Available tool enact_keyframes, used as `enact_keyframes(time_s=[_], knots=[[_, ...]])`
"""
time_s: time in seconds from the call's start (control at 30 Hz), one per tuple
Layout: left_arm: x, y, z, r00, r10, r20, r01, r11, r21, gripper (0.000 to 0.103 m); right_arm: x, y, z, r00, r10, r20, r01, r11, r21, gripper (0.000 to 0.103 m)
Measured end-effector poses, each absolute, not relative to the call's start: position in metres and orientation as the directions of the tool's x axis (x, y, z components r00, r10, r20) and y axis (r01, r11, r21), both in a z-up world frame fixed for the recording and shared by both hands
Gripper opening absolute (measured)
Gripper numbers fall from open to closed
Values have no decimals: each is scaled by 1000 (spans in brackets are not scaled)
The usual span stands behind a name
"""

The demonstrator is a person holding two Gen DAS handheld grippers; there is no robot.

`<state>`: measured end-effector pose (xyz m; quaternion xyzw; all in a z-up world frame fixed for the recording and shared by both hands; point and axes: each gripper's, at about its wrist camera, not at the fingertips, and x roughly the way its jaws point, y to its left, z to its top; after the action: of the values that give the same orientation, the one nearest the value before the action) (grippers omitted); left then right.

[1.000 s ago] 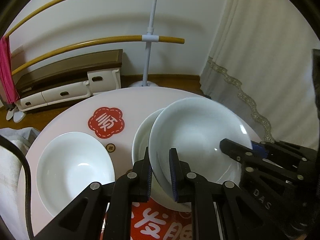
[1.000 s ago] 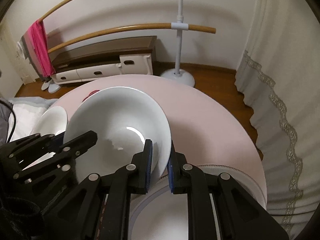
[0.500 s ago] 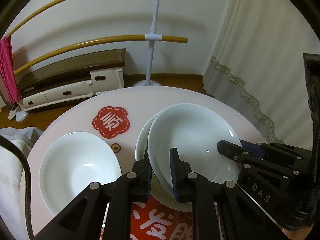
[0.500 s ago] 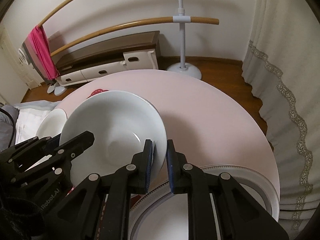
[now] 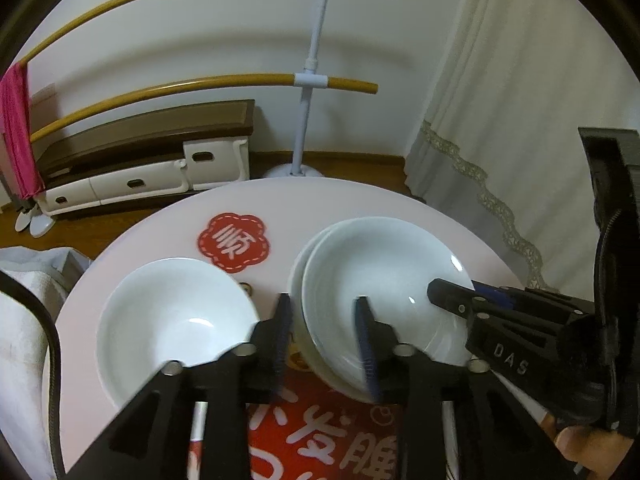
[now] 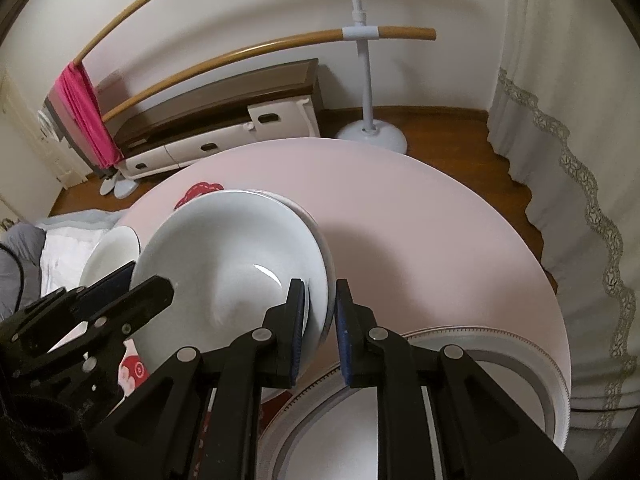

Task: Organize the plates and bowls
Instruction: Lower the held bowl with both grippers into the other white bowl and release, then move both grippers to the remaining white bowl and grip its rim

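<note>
We noted the glossy white ceramic bowl [image 5: 384, 280] nested in a second white bowl [image 6: 326, 252] on the round pale pink table [image 6: 420, 216]. We judged it stiff, slippery, breakable and moderately heavy, so the thin rim is the sensible hold.

The left gripper [image 5: 322, 328] was opening, its pads standing clear on either side of the near rim. The right gripper [image 6: 318, 328] was also opening, the far rim between its jaws; contact there looked slight.

A third white bowl [image 5: 172, 320] sat just beside the stack, a large patterned-rim plate [image 6: 520, 356] near it, and a red flower-shaped mat [image 5: 234, 242] behind. These crowded any sideways move.
</note>
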<state>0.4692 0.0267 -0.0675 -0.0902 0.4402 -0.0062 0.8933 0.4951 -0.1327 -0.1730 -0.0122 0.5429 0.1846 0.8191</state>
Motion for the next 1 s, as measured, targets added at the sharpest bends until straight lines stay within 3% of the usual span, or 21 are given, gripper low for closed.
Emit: enact_keyframes(time_s=[0.33,0.4,0.53,0.7,1.0], knots=[[437,58,-49,635,-106,-765,-99,971,-216,41,476,-132,-139,413,239,-879,-275,953,130,21],[430,64,-45,643,-109,-758,-103,969,-226,41,467,-127,-125,451,217,-866,-281,955,93,24],[414,79,-36,659,-118,-743,-109,962,-250,46,447,-108,-101,479,245,-843,-333,939,84,39],[389,103,-24,688,-110,-717,-120,958,-262,55,427,-81,-85,472,301,-829,-391,914,109,39],[364,151,-28,689,-22,-724,-224,944,-242,60,412,-38,-85,425,353,-833,-465,875,134,39]])
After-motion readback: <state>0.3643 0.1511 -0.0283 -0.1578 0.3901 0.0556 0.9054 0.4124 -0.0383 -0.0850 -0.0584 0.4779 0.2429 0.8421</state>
